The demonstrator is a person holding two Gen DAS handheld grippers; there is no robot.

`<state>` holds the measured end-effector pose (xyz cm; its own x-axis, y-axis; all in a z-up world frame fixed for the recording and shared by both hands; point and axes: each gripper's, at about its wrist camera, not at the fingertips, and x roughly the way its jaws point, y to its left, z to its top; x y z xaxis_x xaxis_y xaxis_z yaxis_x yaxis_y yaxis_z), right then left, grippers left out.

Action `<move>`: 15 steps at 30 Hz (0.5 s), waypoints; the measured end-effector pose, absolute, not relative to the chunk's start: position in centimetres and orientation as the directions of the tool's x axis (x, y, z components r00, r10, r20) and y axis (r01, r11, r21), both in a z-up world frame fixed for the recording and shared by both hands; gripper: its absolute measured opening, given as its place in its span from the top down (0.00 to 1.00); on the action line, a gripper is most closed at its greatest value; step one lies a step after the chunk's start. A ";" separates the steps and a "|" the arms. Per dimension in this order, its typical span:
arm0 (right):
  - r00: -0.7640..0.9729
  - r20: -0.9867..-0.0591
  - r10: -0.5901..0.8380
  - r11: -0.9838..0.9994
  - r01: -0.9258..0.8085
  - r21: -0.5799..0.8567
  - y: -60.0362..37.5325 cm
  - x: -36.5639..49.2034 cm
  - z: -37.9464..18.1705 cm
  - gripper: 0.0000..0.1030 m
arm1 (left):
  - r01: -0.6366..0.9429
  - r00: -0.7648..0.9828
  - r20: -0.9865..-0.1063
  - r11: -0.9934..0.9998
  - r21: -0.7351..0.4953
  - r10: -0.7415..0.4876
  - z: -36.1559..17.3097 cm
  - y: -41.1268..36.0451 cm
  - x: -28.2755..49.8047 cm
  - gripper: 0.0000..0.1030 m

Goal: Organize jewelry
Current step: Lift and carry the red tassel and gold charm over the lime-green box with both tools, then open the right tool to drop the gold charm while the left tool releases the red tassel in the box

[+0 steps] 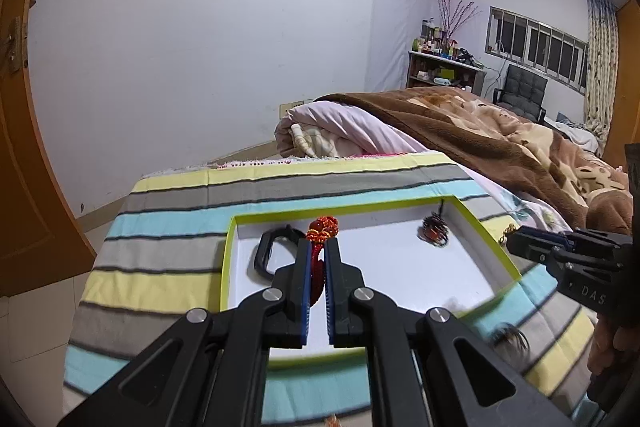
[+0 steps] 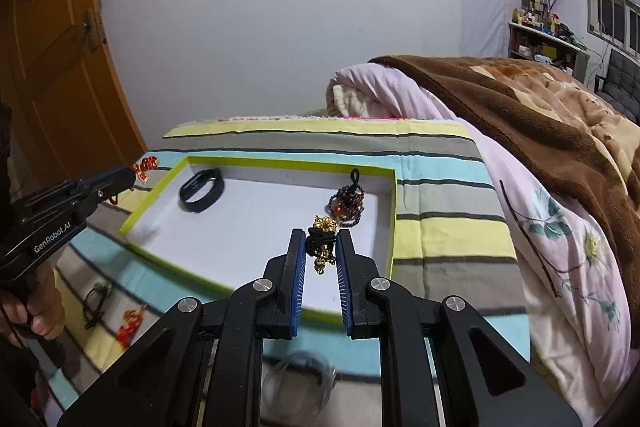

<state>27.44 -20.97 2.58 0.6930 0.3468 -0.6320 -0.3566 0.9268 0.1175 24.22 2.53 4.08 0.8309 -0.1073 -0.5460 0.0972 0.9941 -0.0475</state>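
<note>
- Pinching a red knotted cord ornament [image 1: 320, 239], the left gripper [image 1: 319, 247] is closed on it above the near-left part of the shallow green-rimmed tray [image 1: 228, 259]; the ornament's beaded top sticks up past the fingertips.
- Holding a black cord with gold charms [image 2: 322, 243], the right gripper [image 2: 320, 243] has its fingers clamped on the bundle over the tray's right half, near the front rim.
- Inside the tray lie a black band [image 2: 200, 189] toward the far-left corner and a dark beaded bracelet with an amber bead [image 2: 346, 205] near the right wall, just beyond the gold charms.
- Outside the tray, on the striped cloth [image 2: 440, 195] covering the surface, sit a thin dark cord loop [image 2: 94, 303] and a small red-and-gold trinket [image 2: 130, 327], both near the front-left edge, well apart from the grippers.
- A blurred glassy object [image 2: 300, 375] shows below the right gripper, too unclear to name.
- Beside the surface on the right lies a bed with a brown blanket [image 1: 500, 131] and pink floral quilt [image 2: 560, 247].
- An orange door [image 2: 52, 67] stands on the left.
</note>
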 end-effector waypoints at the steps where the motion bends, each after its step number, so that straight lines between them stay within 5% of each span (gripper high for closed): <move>1: 0.692 -0.636 0.342 0.928 -0.355 0.113 -20.9 27.9 2.3 0.85 | 0.103 0.830 -0.545 0.993 -0.054 -0.116 4.0 2.5 24.6 0.94; 15: 0.628 -0.723 0.286 0.944 -0.313 0.102 -19.8 32.5 -1.5 0.85 | 0.126 0.755 -0.639 0.989 -0.078 -0.147 0.9 1.3 30.1 0.94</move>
